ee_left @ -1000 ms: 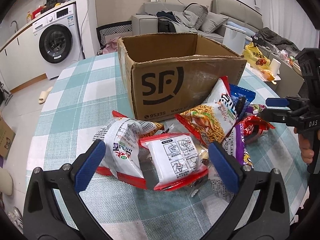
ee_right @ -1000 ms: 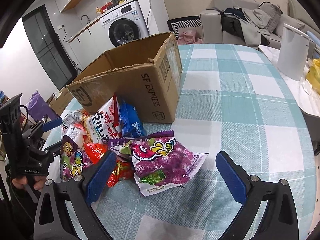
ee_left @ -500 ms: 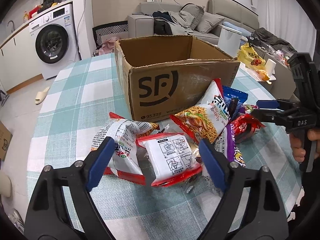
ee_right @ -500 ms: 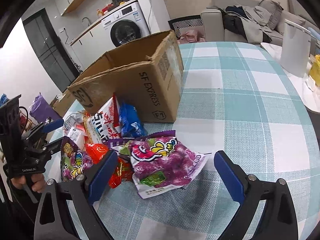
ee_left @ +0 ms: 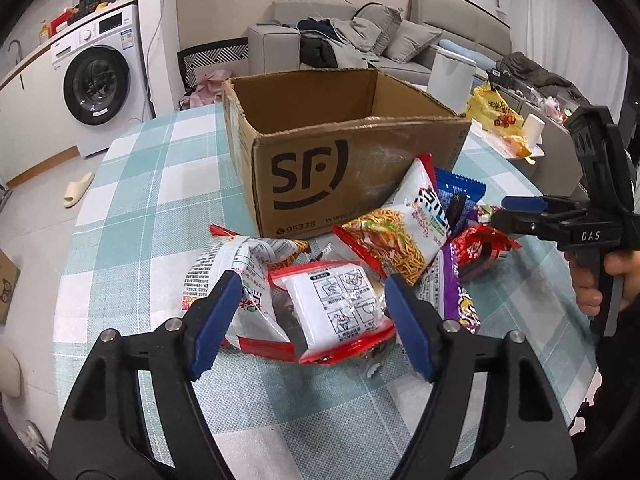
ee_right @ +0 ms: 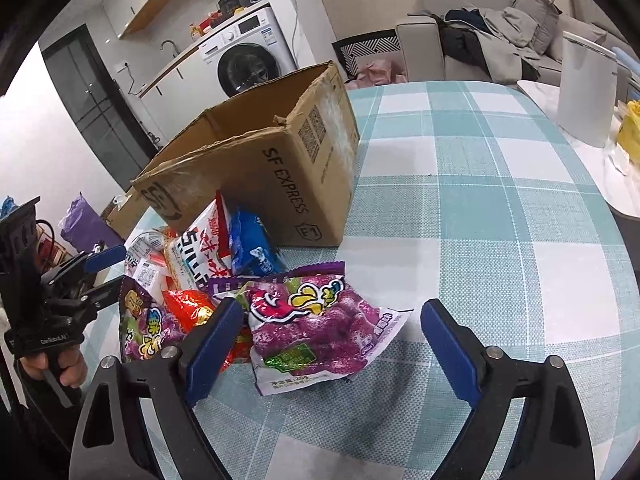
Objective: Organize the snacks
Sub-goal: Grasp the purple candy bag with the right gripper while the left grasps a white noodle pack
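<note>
Room stays free on the checked surface (ee_right: 500,208) right of the cardboard box (ee_left: 344,168) (one); left tongs (ee_left: 316,320) and right tongs (ee_right: 332,344) gape, empty.

Ahead of your left claw (ee_left: 314,322) the way is blocked low down by a heap of snack packets (ee_left: 340,280) lying against the front wall of the cardboard box (ee_left: 344,176); the white and red packet (ee_left: 340,312) sits right between the blue pads. To the left of the heap you have bare checked surface (ee_left: 152,208) running past the box's side. The box is open on top, with nothing over its mouth. Your right claw (ee_right: 330,344) has the purple packet (ee_right: 316,328) between its open pads, and to its right the surface (ee_right: 500,220) lies bare as far as the white bin (ee_right: 584,92) beyond the edge. The two claws face each other across the heap.
</note>
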### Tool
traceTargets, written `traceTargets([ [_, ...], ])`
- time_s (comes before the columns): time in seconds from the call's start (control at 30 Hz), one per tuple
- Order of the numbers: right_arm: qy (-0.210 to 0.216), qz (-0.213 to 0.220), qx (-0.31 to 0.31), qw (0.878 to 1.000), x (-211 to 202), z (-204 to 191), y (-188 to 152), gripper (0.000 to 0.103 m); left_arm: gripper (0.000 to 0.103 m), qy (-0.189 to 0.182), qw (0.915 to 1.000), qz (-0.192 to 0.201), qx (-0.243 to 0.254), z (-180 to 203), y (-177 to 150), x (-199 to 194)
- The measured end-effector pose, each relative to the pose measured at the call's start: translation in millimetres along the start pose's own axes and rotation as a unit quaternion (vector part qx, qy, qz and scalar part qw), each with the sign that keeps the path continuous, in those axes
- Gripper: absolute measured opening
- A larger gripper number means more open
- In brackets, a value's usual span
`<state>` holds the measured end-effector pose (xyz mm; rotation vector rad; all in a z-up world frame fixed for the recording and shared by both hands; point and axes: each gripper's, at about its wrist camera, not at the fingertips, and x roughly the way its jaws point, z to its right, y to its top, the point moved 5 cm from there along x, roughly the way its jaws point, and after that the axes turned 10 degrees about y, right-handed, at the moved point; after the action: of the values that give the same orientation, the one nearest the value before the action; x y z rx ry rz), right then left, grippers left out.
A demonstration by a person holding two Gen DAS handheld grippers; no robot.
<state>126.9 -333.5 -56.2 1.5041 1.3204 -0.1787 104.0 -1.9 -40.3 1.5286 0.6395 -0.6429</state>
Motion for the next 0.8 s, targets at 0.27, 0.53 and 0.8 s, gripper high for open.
traceTargets([
  [0.27, 0.009, -0.008, -0.014, 1.0, -1, -6, -3, 0.081, 0.072, 0.004, 0.9998, -0.006, 0.016, 5, -3, 0],
  [0.53, 0.036, -0.035, -0.07, 0.996, 4, -33, -12, 0.081, 0.073, 0.009, 0.9994, -0.015, 0.03, 10, -6, 4],
  [0.8, 0.003, -0.038, -0.062, 0.997, 14, -25, -14, 0.074, 0.076, 0.015, 0.999, -0.018, 0.038, 16, -10, 9],
])
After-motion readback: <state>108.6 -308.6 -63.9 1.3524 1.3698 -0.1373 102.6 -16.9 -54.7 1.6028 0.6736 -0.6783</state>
